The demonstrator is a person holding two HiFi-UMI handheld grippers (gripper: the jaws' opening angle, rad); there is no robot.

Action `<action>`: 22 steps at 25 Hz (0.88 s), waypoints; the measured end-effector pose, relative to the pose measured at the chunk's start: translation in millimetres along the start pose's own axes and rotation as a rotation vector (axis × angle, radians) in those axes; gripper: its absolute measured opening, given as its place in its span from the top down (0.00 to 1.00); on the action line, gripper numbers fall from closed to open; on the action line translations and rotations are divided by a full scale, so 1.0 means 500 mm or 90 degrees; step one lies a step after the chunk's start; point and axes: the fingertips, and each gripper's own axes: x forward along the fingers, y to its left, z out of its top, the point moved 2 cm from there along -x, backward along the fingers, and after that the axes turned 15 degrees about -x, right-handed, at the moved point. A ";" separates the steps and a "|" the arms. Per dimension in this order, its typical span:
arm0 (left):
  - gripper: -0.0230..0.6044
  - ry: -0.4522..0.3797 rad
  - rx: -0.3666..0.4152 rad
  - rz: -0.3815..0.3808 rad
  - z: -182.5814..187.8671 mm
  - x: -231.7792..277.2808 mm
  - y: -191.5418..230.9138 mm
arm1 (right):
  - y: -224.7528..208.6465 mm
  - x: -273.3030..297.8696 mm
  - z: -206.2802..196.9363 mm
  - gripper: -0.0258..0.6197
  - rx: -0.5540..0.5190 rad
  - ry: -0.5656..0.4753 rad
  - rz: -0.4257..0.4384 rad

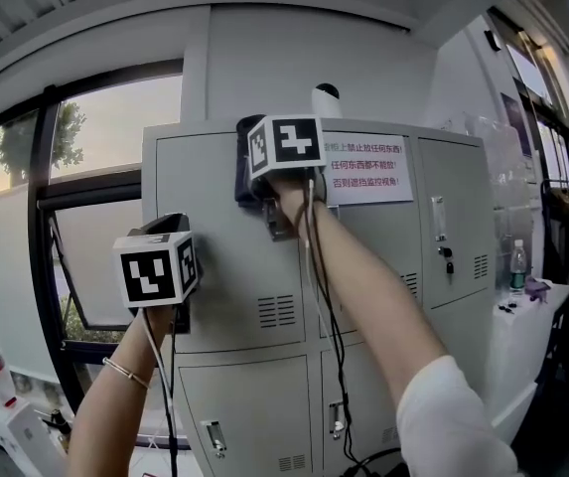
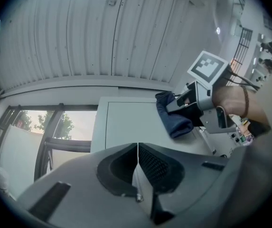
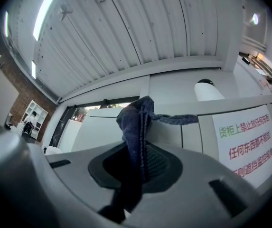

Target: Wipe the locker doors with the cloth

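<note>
Workplace locker area: grey metal lockers [image 1: 264, 296] bearing a printed notice [image 1: 365, 167], corrugated metal ceiling [image 3: 126, 27], large windows [image 1: 105, 117], workbench [image 1: 522, 326].

Cloth [image 1: 243, 182] on locker door [image 1: 214, 256] (top edge)

Corrugated white ceiling [image 3: 126, 27] with strip lights [image 3: 45, 7] spanned the room; a black-framed window [image 1: 115, 117] at left showed a tree [image 1: 11, 147] outside.

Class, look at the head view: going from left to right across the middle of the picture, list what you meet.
Window → left gripper → right gripper, clamping the cloth → printed notice → locker handle → water bottle.
</note>
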 end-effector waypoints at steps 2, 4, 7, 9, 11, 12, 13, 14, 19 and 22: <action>0.94 0.003 -0.002 -0.002 -0.003 0.006 -0.019 | -0.018 -0.007 -0.006 0.89 0.000 0.001 -0.001; 0.94 0.008 -0.003 -0.004 -0.010 0.013 -0.037 | -0.036 -0.015 -0.013 0.89 0.003 0.002 0.000; 0.95 0.011 -0.007 -0.007 -0.018 0.023 -0.063 | -0.062 -0.025 -0.020 0.89 0.003 0.003 -0.003; 0.94 0.008 -0.008 -0.004 -0.018 0.028 -0.080 | -0.080 -0.031 -0.024 0.89 -0.001 0.004 -0.005; 0.95 0.003 -0.005 0.003 -0.013 0.031 -0.096 | -0.099 -0.038 -0.029 0.89 -0.001 0.005 -0.006; 0.95 0.002 -0.004 0.003 -0.012 0.034 -0.106 | -0.110 -0.042 -0.031 0.89 -0.001 0.005 -0.007; 0.95 0.002 -0.005 0.001 -0.012 0.038 -0.116 | -0.120 -0.046 -0.035 0.89 -0.001 0.005 -0.009; 0.94 0.001 -0.006 -0.002 -0.013 0.042 -0.127 | -0.131 -0.050 -0.038 0.89 -0.001 0.006 -0.010; 0.94 0.008 -0.010 -0.016 -0.032 0.062 -0.188 | -0.195 -0.078 -0.067 0.89 0.002 0.011 -0.024; 0.94 0.012 -0.018 -0.027 -0.043 0.072 -0.223 | -0.235 -0.095 -0.083 0.89 0.010 0.012 -0.031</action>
